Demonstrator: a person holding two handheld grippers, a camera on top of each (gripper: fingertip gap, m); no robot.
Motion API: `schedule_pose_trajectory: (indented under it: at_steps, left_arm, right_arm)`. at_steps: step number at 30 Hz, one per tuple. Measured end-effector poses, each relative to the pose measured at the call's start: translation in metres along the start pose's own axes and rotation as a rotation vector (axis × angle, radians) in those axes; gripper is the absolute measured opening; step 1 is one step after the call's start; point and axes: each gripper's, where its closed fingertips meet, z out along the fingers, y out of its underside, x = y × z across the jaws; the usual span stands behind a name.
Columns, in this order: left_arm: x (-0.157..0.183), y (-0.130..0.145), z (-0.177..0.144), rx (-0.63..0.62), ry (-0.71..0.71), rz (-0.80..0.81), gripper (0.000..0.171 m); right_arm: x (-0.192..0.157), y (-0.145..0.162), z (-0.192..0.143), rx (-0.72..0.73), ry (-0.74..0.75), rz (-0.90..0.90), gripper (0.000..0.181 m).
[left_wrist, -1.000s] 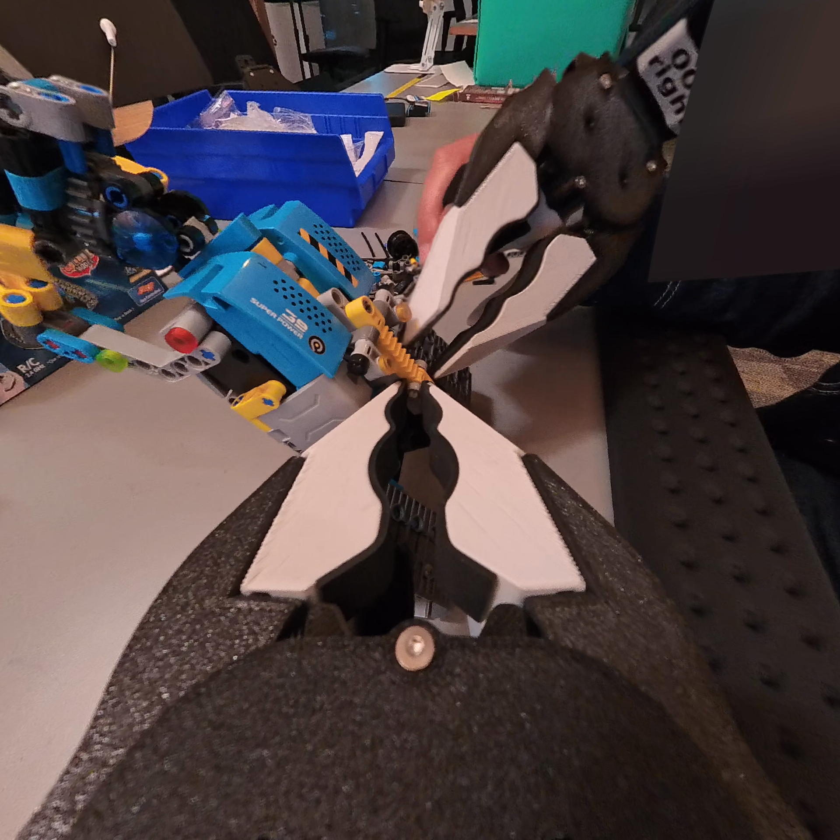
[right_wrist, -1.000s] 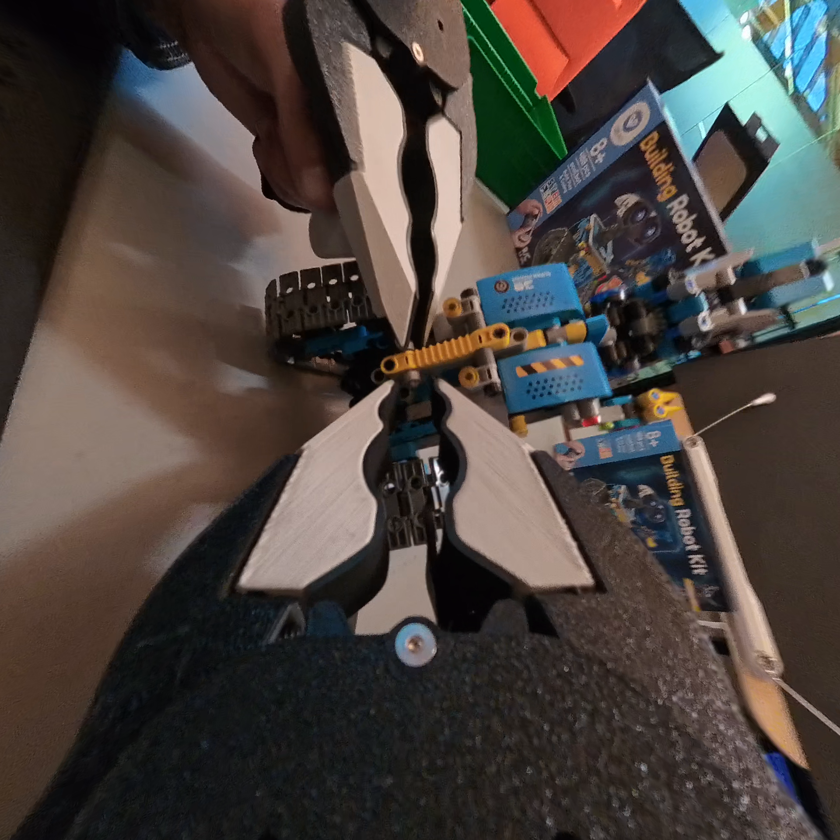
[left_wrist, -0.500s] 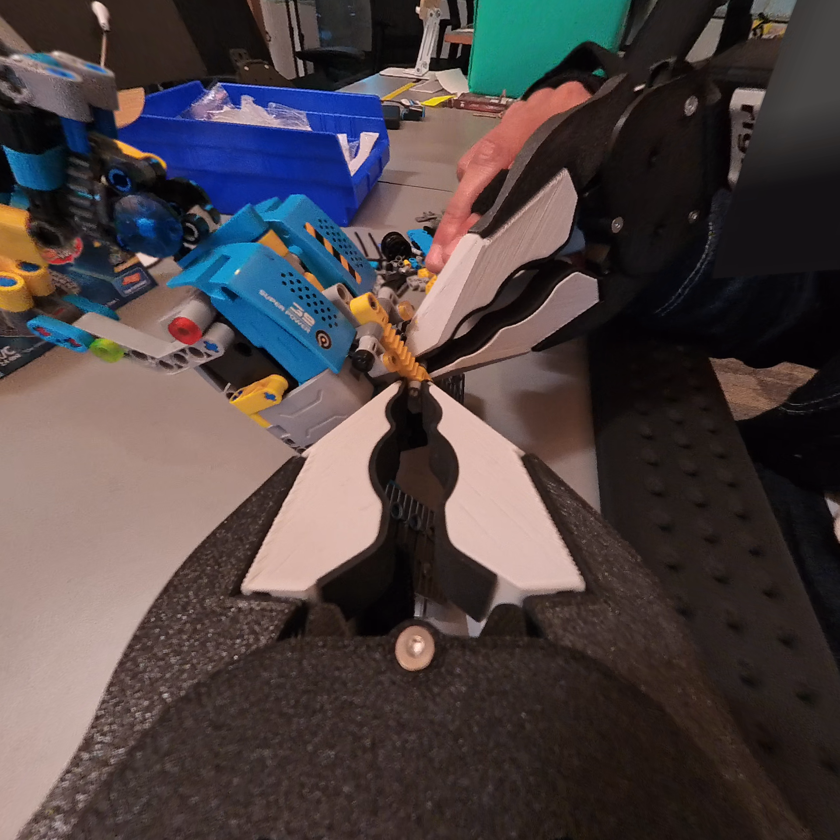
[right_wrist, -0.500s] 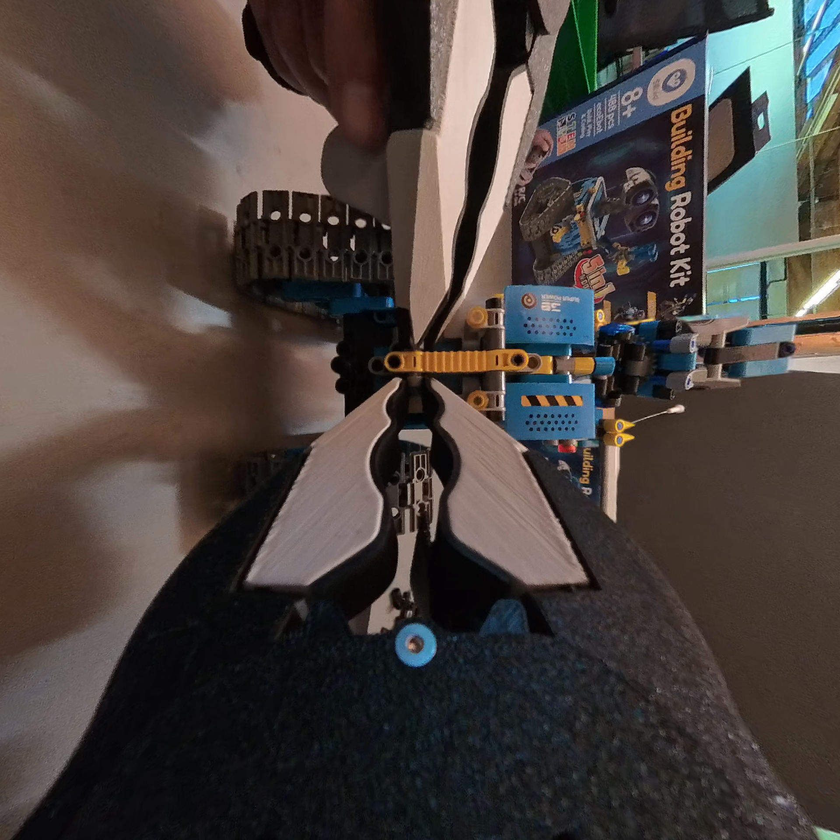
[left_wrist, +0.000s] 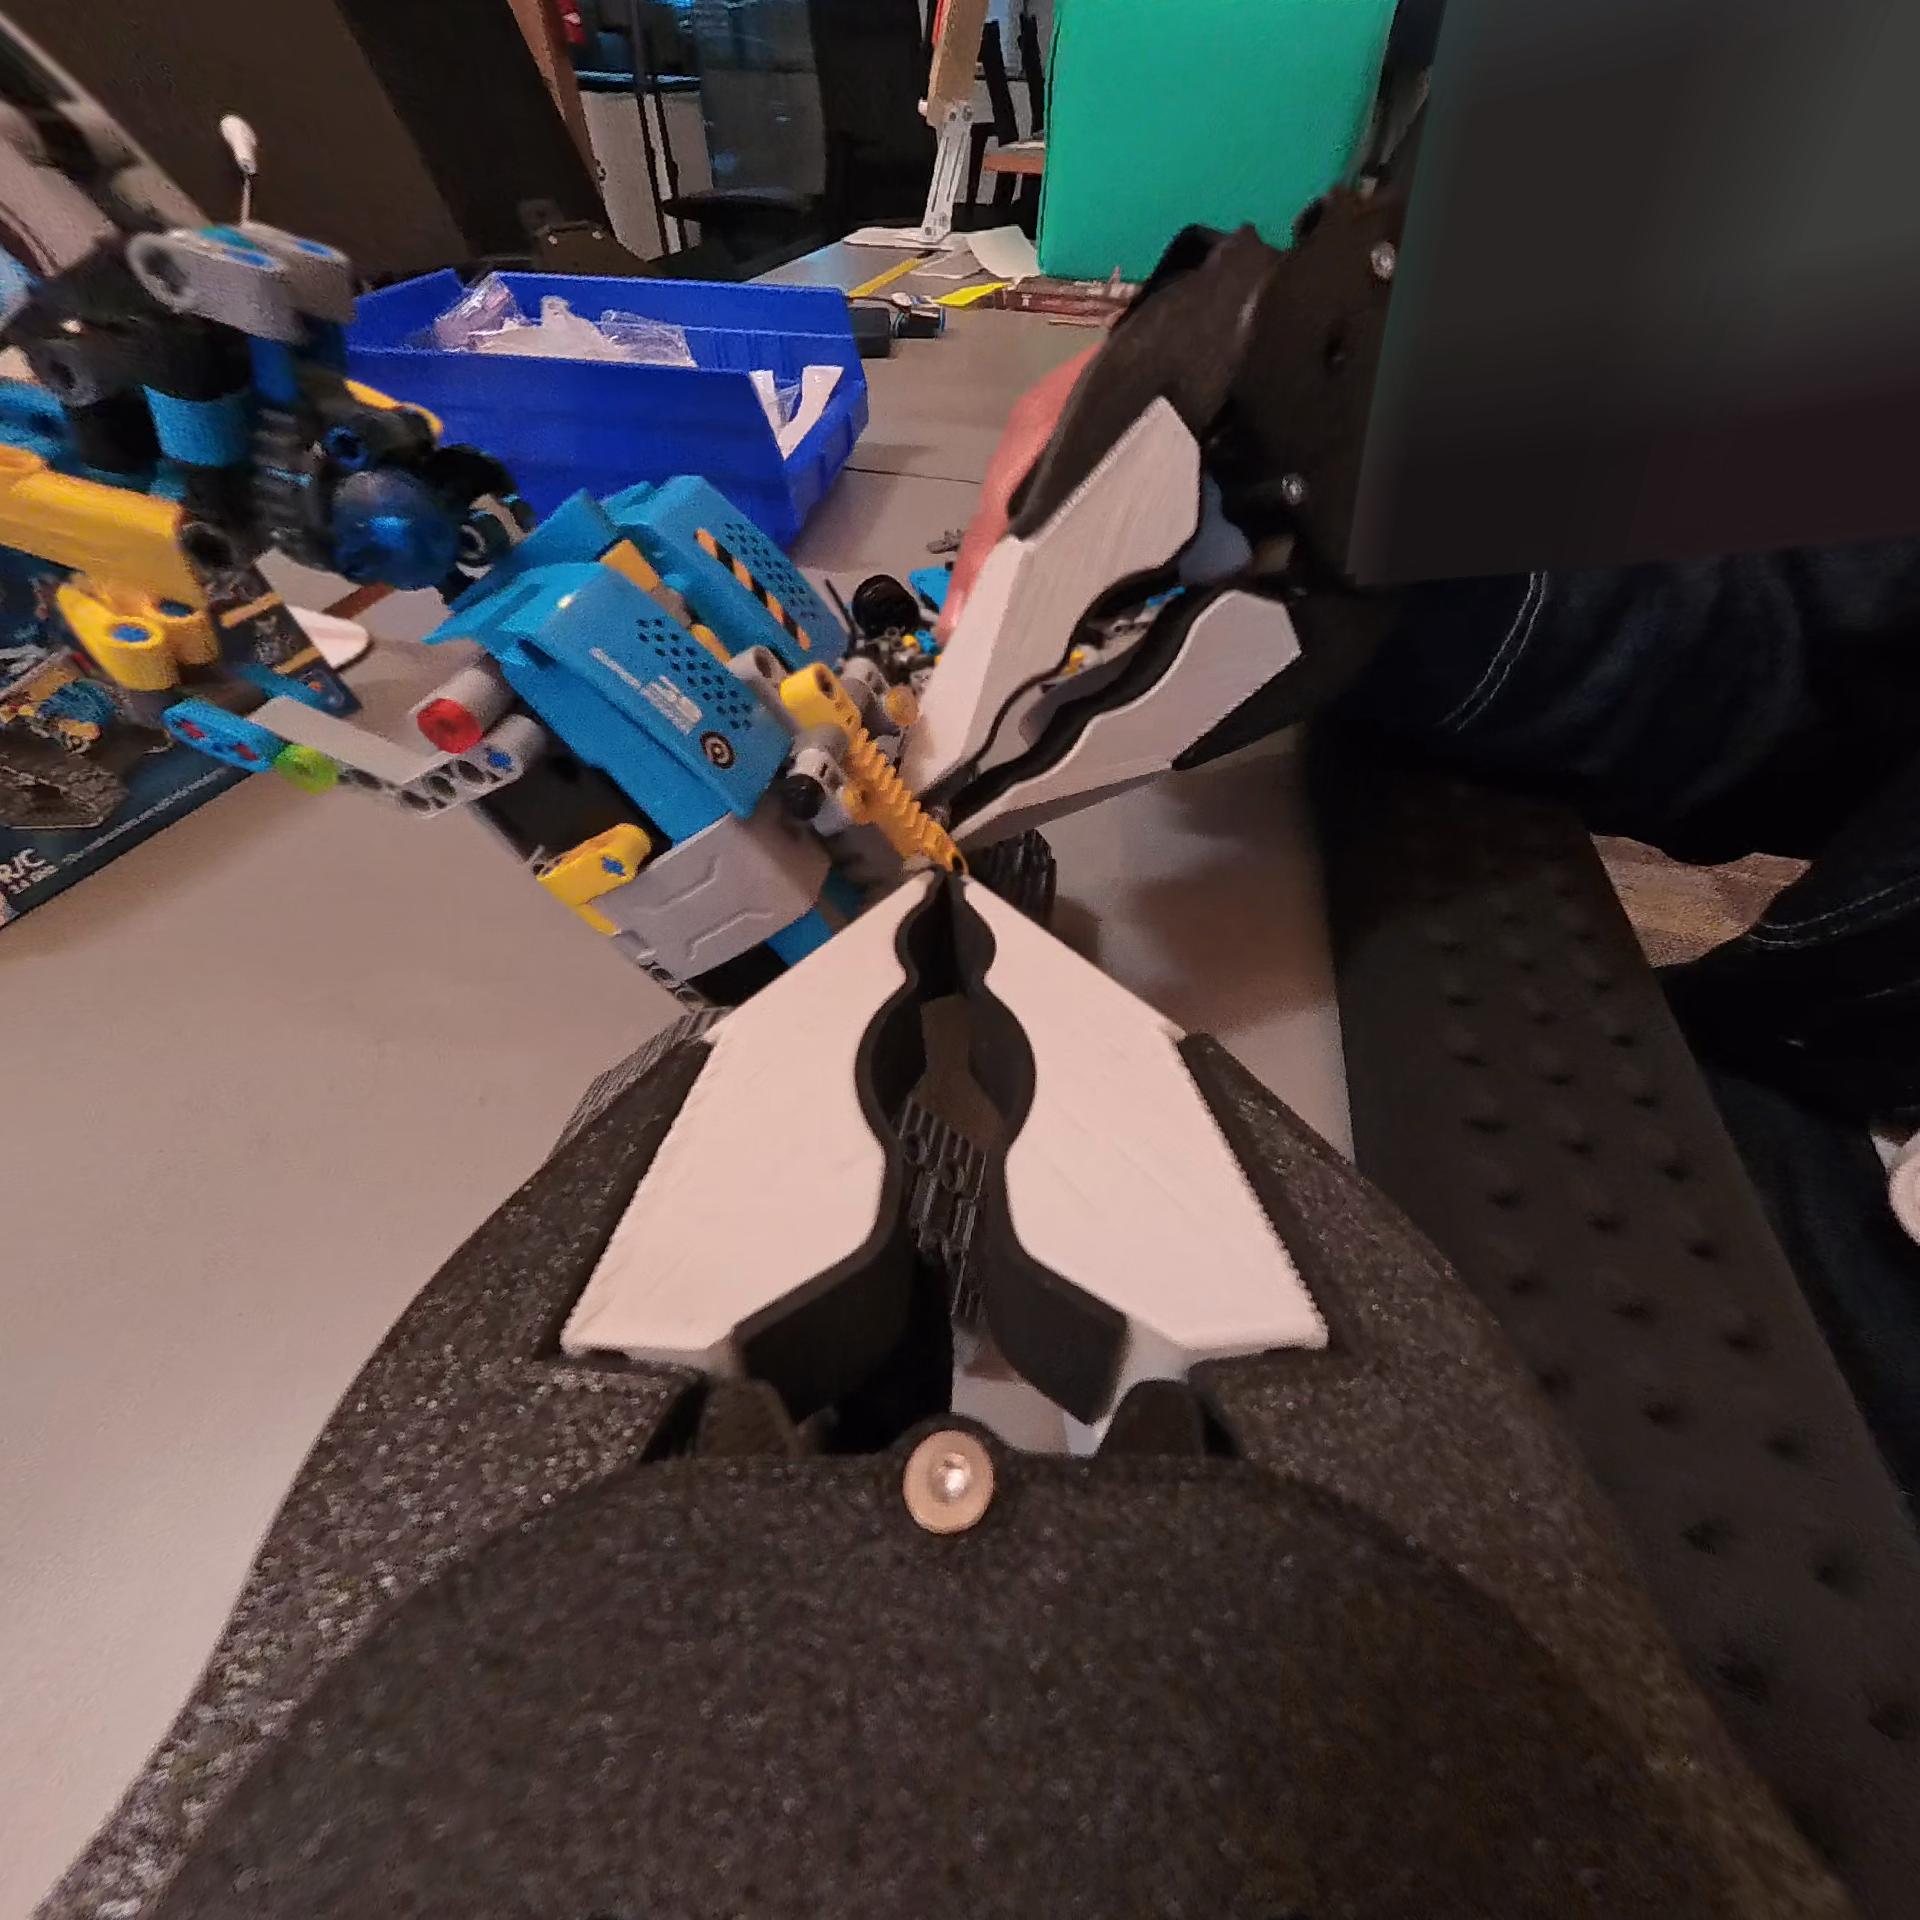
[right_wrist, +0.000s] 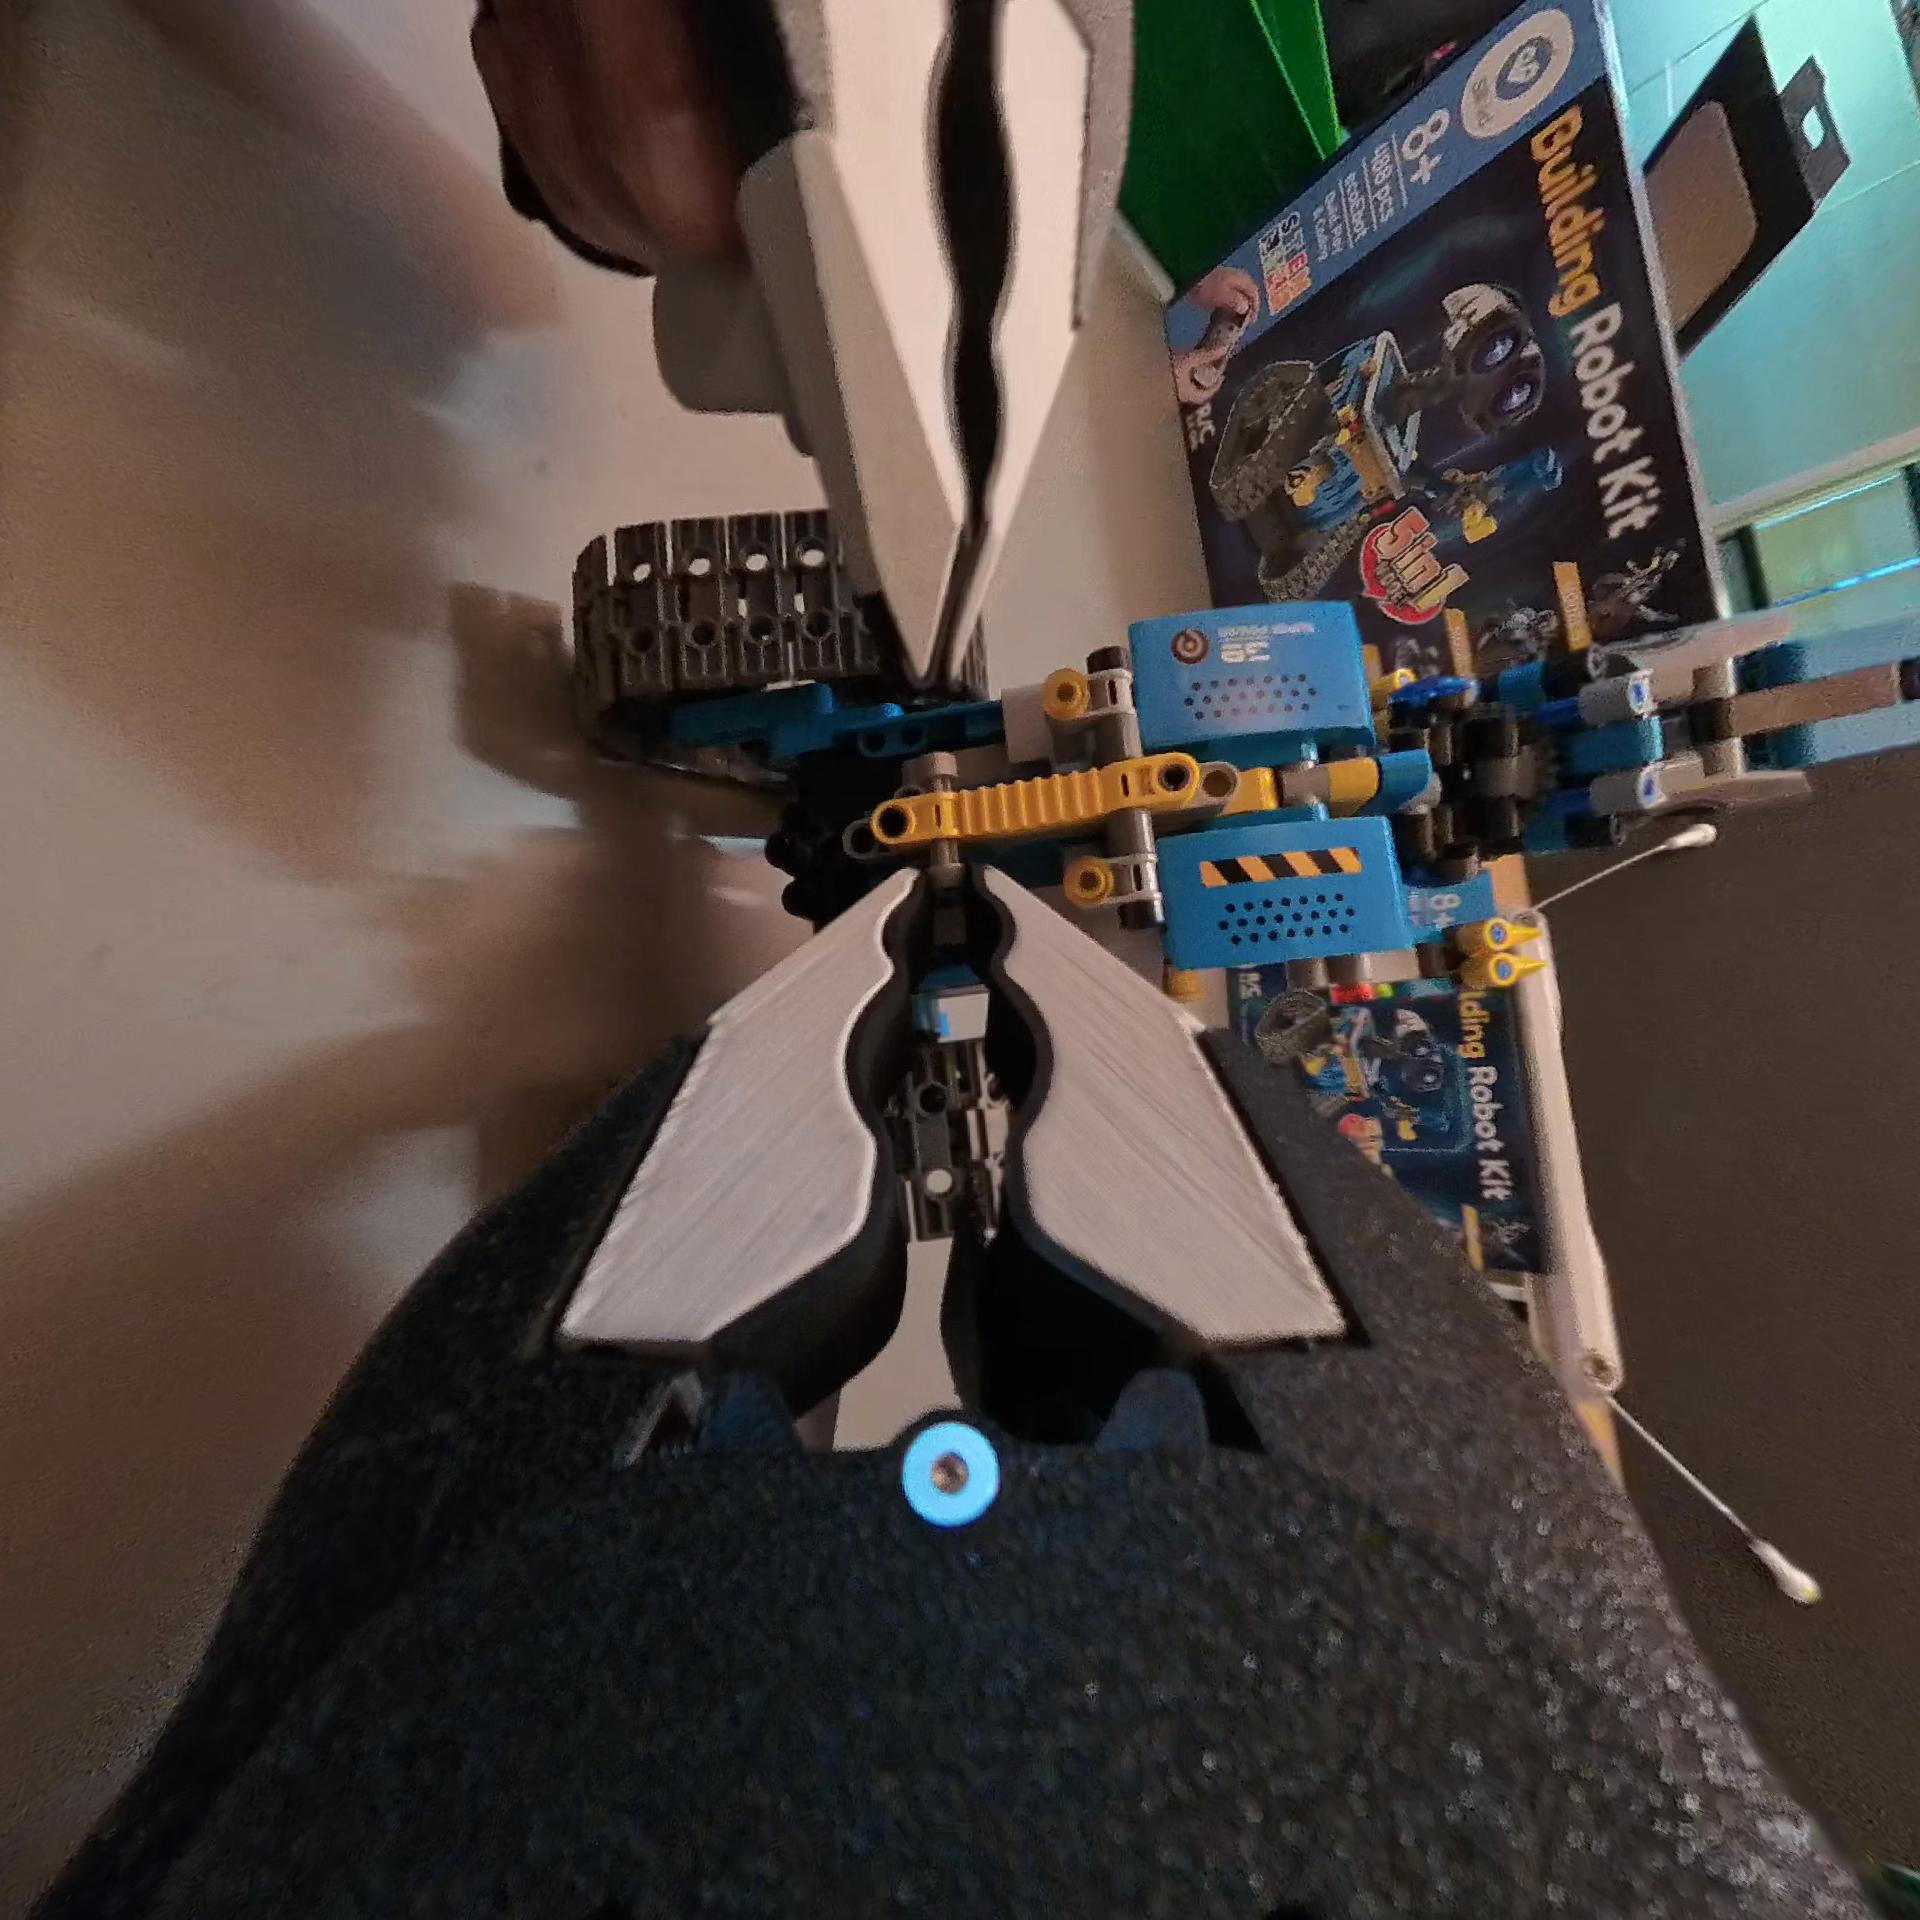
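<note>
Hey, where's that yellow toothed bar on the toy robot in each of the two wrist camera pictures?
Left wrist view: yellow toothed bar runs diagonally just above centre, its lower end at the left gripper tips.
Right wrist view: it lies level just above the right gripper tips.
Shared landmark: the blue perforated housing with hazard stripes.

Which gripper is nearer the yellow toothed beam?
Right. The right gripper pinches a grey pin at the end of the yellow toothed beam; the left gripper sits beyond it, tips shut at the blue frame.
</note>
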Motion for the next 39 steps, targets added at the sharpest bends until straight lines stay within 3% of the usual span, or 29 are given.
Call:
schedule_pose_trajectory:
  at_steps: [3,5,7,19,26,29,34,39]
  left_arm:
    - [-0.002,0.006,0.006,-0.040,-0.041,0.030,0.000]
    - [-0.004,0.004,0.008,-0.041,-0.056,0.038,0.011]
    - [-0.005,0.007,0.010,-0.061,-0.063,0.062,0.012]
    - [0.001,0.006,0.013,-0.048,-0.030,0.118,0.004]
    - [-0.012,0.005,-0.004,0.018,-0.035,0.016,0.004]
    - [-0.002,0.009,0.002,-0.006,0.004,0.027,0.004]
    - [0.000,0.008,0.005,-0.008,0.007,0.018,0.004]
    - [0.000,0.008,0.006,-0.015,-0.006,0.024,0.004]
  right_arm:
    - [-0.001,-0.002,0.001,0.015,0.004,-0.009,0.003]
    - [-0.002,-0.003,0.000,0.020,0.001,-0.013,0.003]
    - [-0.003,-0.004,-0.001,0.028,-0.006,-0.020,0.004]
    - [-0.006,-0.006,-0.004,0.040,-0.015,-0.039,0.004]
    - [0.009,0.012,-0.020,0.077,-0.004,0.113,0.004]
    - [0.006,-0.013,-0.031,0.242,-0.096,0.247,0.003]
    - [0.001,-0.018,-0.031,0.309,-0.173,0.334,0.003]
    - [-0.009,0.015,-0.010,0.118,-0.179,0.314,0.003]
